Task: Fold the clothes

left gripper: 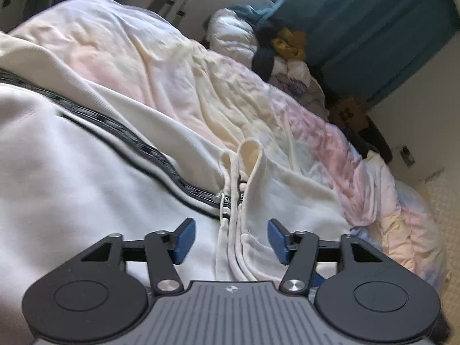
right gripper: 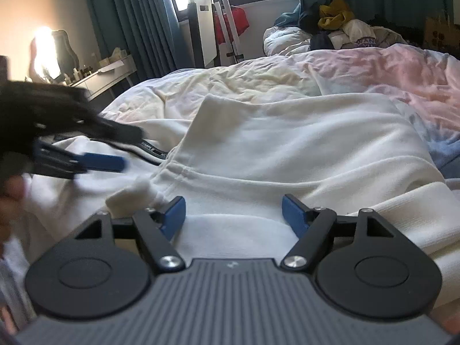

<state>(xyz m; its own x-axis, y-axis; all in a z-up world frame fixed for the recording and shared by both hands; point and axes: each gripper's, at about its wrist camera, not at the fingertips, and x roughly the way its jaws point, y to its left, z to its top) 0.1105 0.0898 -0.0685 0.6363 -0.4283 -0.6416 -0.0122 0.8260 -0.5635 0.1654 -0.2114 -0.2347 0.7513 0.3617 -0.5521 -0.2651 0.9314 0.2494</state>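
While both the left gripper [left gripper: 231, 240] and right gripper [right gripper: 233, 215] are held wide and empty, the white black-striped hooded sweatshirt [right gripper: 287, 149] lies unpinned; near folds could be undone by snagged drawstrings [left gripper: 230, 247].

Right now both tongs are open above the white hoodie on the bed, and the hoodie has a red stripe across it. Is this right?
Not quite: the stripe is black, not red, as the left wrist view shows. The rest holds: the left tongs and right tongs are open above the white hoodie on the bed.
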